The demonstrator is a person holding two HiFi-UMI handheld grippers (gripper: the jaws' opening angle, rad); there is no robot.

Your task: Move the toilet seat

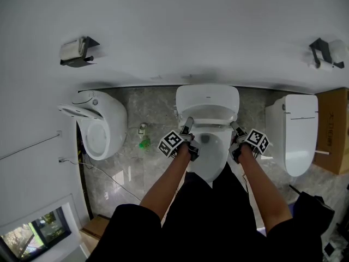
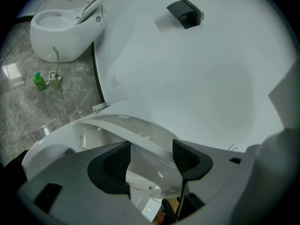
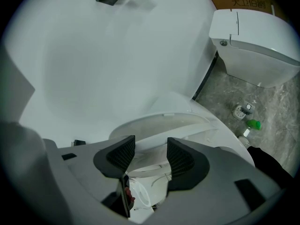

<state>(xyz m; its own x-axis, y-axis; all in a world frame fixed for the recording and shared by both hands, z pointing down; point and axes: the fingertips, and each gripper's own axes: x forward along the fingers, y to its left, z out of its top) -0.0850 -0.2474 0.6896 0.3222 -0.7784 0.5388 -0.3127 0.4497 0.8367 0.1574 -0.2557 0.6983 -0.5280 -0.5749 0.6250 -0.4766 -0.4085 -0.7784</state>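
Grip matters most here: the white oval plastic toilet seat stands part-raised over the middle toilet. It is off the white ceramic bowl and short of the upright white lid, so only the two tools seem to carry it. The left gripper has its ribbed black pads closed on the seat's left rim. The right gripper pinches the right rim the same way, and on each side the rim runs crosswise through the gap. To do this step well, I judge that both hands should swing together about the hinge at the back, at one pace, so the ring neither twists nor slips from one side. How deep the rim sits in the pads is hard to tell, so a firm squeeze and a slow arc seem wise; a loose hold could let it drop onto the bowl. Further out, a small green bottle stands on the grey marble floor left of the bowl, well apart. A second white toilet and a third white toilet flank it along the white wall.
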